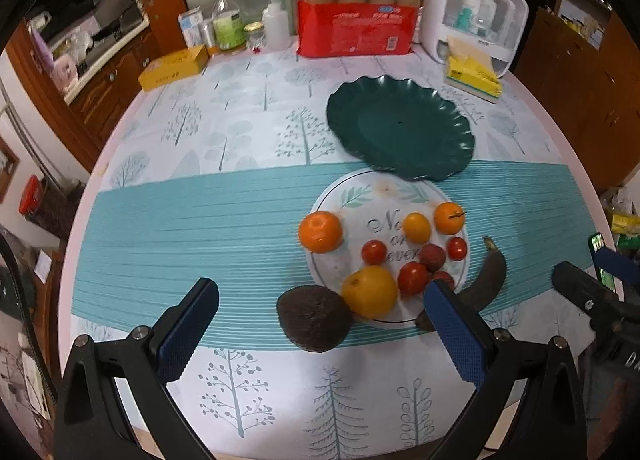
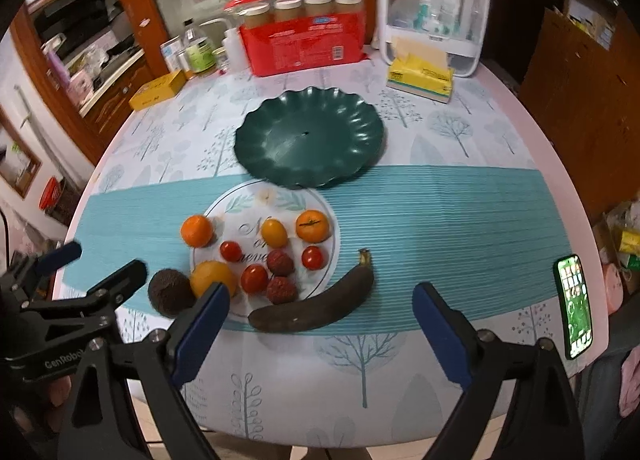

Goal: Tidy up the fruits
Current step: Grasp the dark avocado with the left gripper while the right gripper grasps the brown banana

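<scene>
Both the left gripper point(image 1: 320, 300) and right gripper point(image 2: 320, 306) gape wide, empty, above the table's near edge (fruit crowds the white plate point(image 2: 224, 204); green plate point(image 2: 308, 140) bare).

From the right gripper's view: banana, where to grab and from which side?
Grip the banana mid-body, from above, fingers across its narrow width. It lies flat on the cloth, curved, stem end far right, near end touching the white plate, so the middle is thickest and clear. The right hand-held gripper is already open.

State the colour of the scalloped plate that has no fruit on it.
Dark green; the scalloped plate shows best in the right wrist view.
</scene>
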The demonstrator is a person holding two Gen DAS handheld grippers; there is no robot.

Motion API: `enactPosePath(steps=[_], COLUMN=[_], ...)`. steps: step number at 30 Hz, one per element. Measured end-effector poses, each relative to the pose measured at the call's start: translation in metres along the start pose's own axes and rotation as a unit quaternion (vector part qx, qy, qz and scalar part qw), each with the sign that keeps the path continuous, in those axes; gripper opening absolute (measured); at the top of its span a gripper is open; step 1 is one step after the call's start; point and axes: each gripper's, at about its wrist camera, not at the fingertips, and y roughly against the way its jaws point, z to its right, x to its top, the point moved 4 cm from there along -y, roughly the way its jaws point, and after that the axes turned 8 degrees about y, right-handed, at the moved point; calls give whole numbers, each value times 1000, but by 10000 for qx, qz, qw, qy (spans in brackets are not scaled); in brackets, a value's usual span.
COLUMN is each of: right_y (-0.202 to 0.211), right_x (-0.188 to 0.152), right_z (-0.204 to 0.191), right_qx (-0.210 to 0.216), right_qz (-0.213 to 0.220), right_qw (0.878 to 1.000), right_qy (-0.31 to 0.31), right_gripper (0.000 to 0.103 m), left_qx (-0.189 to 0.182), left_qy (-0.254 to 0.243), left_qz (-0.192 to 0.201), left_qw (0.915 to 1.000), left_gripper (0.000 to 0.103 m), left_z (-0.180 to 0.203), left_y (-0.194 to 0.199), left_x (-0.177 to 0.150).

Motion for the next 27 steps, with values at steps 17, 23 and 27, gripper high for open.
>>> enactPosePath(steps=[17, 23, 27], right_y=[-93, -113, -113], right_x=[-41, -54, -54], right_z=[25, 30, 30], right_qx=[393, 698, 747], right_qz=[-1186, -1409, -1469], right_qw=[9867, 9707, 9620], right_qy=[-1041, -1814, -2178], right_gripper=[67, 64, 64], left_qx=[-235, -379, -309], left_qy=[183, -609, -1236], left_qz=[-1029, -1158, -1034], left_qw=[9943, 9907, 9865], left_gripper=[102, 102, 102], left_z=[-49, -36, -24], left_y=[-80, -89, -91], left_x=[-27, -36, -38])
